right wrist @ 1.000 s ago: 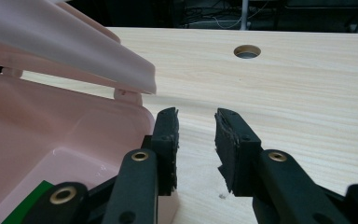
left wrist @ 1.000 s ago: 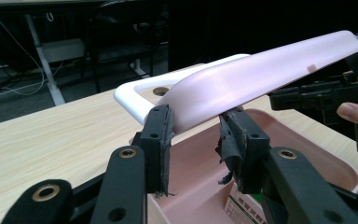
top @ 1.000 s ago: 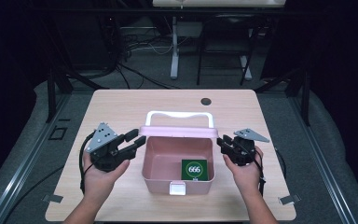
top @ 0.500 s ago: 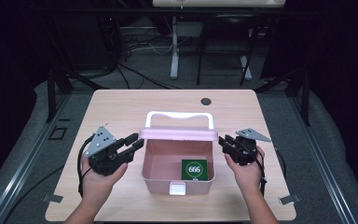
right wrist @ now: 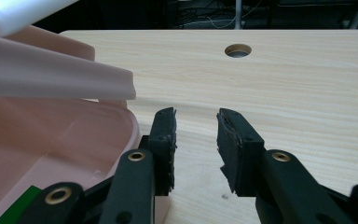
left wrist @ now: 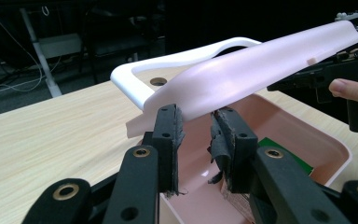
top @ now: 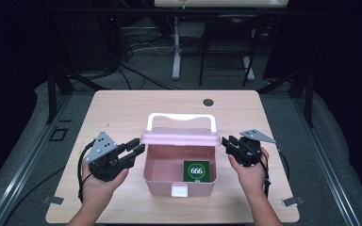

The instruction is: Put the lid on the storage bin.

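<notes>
The left gripper (top: 139, 147) has just been closing, and its jaws now stand narrow with the lid (top: 181, 137) corner just above their tips; no grip shows, so closing the box (top: 179, 176) looks under way, not done. The right gripper (top: 227, 142) has its jaws partly apart and empty, the lid edge just beside them and above, the box wall at their side. Against a second ago, the lid has swung from lying open behind the box to hanging half-lowered between both grippers, and a green card (top: 197, 171) lies inside.
</notes>
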Demonstrator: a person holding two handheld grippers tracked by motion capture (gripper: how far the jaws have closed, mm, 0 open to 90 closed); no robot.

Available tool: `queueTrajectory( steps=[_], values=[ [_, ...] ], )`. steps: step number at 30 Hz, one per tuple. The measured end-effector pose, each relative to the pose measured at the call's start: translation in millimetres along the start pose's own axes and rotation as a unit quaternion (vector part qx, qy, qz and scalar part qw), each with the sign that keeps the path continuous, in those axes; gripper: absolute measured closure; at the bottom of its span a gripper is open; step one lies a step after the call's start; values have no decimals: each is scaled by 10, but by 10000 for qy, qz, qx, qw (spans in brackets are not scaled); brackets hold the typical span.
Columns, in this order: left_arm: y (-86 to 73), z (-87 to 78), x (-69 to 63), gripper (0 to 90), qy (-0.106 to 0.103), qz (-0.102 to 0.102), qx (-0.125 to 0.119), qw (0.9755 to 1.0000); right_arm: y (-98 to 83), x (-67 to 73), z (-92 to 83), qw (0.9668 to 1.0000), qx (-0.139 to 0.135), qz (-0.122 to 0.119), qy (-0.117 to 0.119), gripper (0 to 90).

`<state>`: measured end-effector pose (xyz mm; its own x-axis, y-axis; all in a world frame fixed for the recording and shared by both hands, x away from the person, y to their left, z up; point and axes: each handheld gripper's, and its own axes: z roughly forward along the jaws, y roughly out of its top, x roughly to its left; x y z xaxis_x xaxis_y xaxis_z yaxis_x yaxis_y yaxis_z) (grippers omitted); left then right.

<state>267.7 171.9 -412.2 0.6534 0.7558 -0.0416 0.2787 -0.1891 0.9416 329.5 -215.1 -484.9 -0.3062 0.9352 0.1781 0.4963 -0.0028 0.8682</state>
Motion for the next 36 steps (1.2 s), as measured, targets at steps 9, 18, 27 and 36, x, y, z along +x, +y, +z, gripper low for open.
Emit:
queueTrajectory(
  steps=[9,18,27,36],
  values=[
    [-62,-24,-19,713,-30,-3,47,10000,0,-4,0,10000,-23,15,16,663],
    [-152,-49,-35,713,-89,-41,77,9999,1,-9,-4,10000,-26,33,8,662],
    [-233,-71,-42,712,-160,-58,96,9998,1,-16,-5,10000,-49,58,10,658],
    [-301,-85,-57,711,-195,-49,143,9997,2,-22,-12,10000,-26,56,5,656]
  ],
)
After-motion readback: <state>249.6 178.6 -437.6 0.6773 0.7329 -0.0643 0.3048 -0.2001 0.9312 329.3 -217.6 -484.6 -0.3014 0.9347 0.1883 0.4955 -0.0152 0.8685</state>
